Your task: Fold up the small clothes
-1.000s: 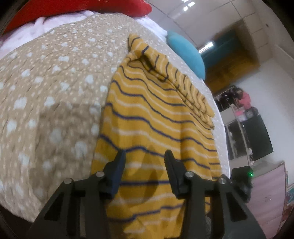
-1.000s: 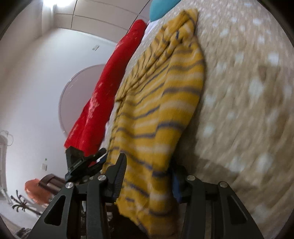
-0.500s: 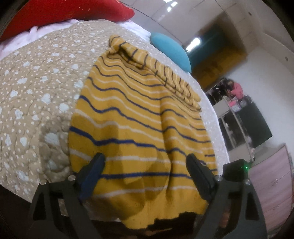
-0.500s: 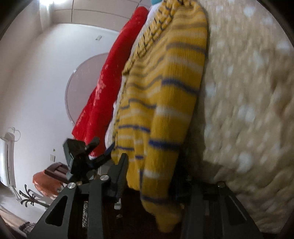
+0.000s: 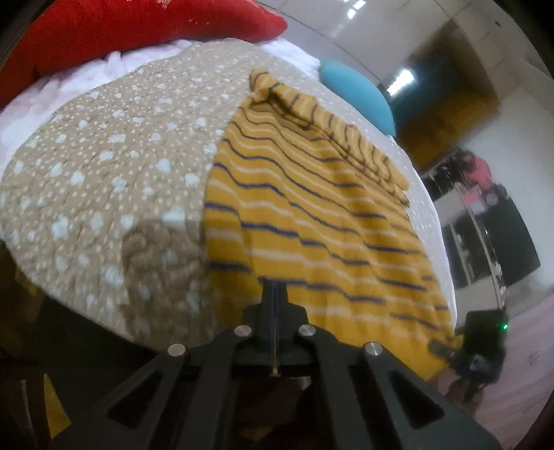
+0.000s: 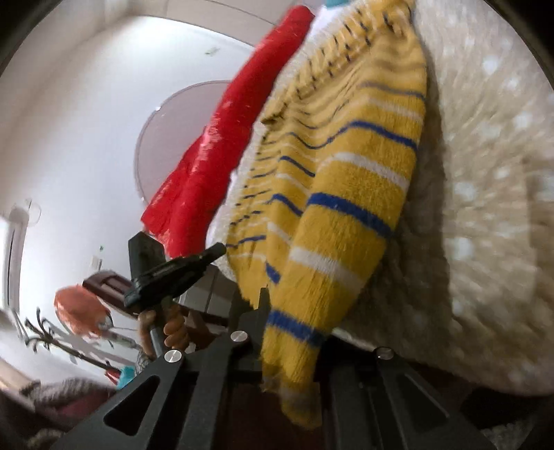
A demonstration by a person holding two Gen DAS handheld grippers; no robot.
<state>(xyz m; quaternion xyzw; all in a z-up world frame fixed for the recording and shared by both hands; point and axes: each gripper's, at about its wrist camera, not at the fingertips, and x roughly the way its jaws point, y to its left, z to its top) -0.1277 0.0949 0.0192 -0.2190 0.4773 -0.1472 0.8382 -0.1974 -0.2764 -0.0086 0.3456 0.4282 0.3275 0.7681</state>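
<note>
A yellow knit sweater [image 5: 311, 221] with blue and white stripes lies flat on a tan dotted quilt [image 5: 104, 180], its hem hanging over the near edge. My left gripper [image 5: 274, 290] is shut at the sweater's hem, near its left corner; cloth between the jaws does not show. In the right wrist view the same sweater [image 6: 353, 194] runs away from me, and my right gripper [image 6: 287, 304] is closed on its hem, which drapes over the fingers and hides the right one. The left gripper [image 6: 173, 270] shows there too, held in a hand.
A red pillow [image 5: 138, 31] and a blue pillow [image 5: 360, 93] lie at the far end of the bed. The quilt's near edge [image 5: 114, 322] drops off just in front of my left gripper. Furniture and a dark cabinet [image 5: 502, 242] stand at the right.
My left gripper was wide open half a second ago and is now shut at the hem. My right gripper has closed further onto the hem's other corner and lifted it.
</note>
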